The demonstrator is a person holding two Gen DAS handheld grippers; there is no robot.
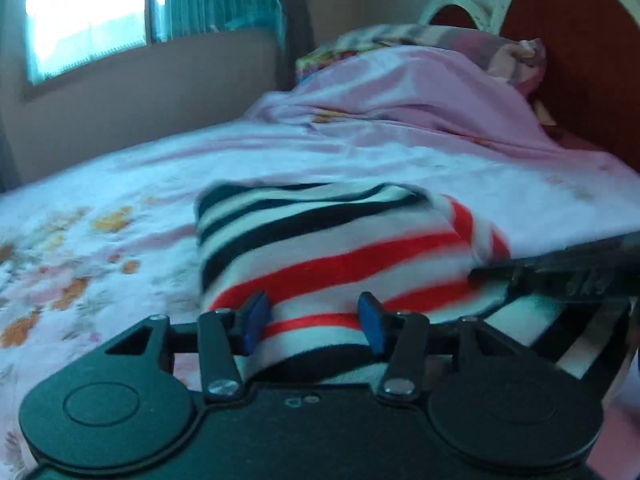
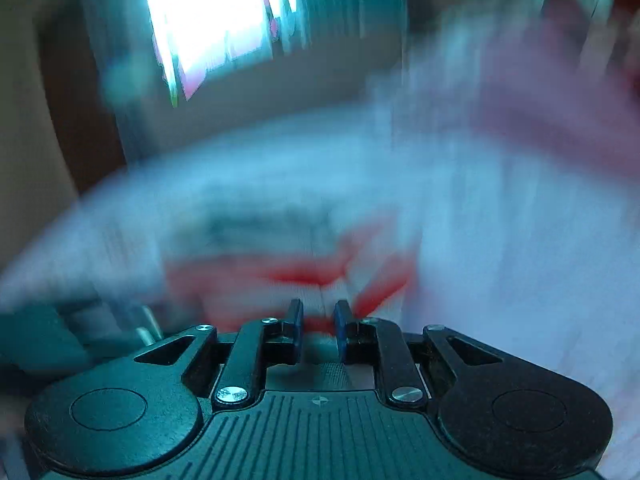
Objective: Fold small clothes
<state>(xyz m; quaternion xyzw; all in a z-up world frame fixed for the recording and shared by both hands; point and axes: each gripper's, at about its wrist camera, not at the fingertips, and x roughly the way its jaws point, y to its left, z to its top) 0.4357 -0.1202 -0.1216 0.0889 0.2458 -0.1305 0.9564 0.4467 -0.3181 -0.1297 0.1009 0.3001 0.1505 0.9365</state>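
Left gripper (image 1: 314,322): jaws apart, blue pads on either side of the near hem of the striped garment (image 1: 328,248), not clamped. The garment lies folded on the pink bedsheet (image 1: 360,152), black stripes toward 12 o'clock, red toward 6. Right gripper (image 2: 319,326): jaws slightly apart; motion blur, so a grip on the fabric cannot be determined.

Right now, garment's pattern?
Striped garment: white with black and red stripes; clearest in left wrist view.
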